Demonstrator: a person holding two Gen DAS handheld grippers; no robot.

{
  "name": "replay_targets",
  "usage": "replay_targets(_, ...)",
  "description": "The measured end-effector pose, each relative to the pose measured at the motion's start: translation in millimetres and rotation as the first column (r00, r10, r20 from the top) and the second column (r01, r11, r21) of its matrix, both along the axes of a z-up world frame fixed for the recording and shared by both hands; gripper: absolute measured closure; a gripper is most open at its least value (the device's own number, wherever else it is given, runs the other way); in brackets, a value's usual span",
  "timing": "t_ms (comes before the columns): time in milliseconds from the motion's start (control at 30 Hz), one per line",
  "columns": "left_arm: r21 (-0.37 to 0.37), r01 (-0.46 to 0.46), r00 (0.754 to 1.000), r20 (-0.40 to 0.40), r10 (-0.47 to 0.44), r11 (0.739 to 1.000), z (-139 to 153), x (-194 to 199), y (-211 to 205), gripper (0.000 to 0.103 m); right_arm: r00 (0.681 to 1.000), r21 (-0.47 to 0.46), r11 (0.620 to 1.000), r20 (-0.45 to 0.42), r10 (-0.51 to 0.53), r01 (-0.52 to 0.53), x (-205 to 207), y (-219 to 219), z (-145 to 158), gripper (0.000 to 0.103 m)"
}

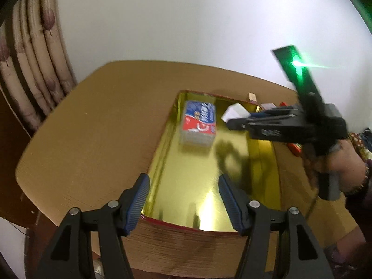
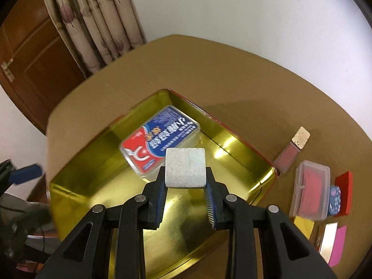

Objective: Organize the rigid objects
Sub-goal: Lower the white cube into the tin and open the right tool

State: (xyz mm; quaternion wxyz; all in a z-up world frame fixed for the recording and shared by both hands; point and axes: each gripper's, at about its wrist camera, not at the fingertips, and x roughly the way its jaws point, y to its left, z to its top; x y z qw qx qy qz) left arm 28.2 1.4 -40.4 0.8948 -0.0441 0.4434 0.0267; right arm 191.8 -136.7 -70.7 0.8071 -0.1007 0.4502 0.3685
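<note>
A gold tin tray lies on the brown table. A clear box with a red and blue label lies in its far part. My right gripper is shut on a white block and holds it above the tray; in the left wrist view the block and that gripper hang over the tray's right side. My left gripper is open and empty above the tray's near end.
On the table right of the tray lie a pink lip-gloss tube, a clear case with a red inside, a red box, a small blue patterned item and gold and pink cards. Curtain and door stand behind.
</note>
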Motion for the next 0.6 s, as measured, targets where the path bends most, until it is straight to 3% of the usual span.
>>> replay_targets(333,0.026,0.037,0.999,0.007,-0.037,0.999,-2,2,-17,0.040,1.000,-0.051,0.998,-0.015,-0.027,0.026,17,13,-14,0.072)
replay_targets(467,0.022,0.039,0.999,-0.004,-0.039,0.999,-5,1,-16,0.040,0.999,-0.036,0.998,0.005,-0.049,0.049,18,13,-10,0.040)
replay_targets(600,0.014,0.037,0.999,-0.011,-0.036,0.999,-7,2,-16,0.040,0.995,0.011,0.997,0.055,-0.079,0.078,10,4,5,0.039)
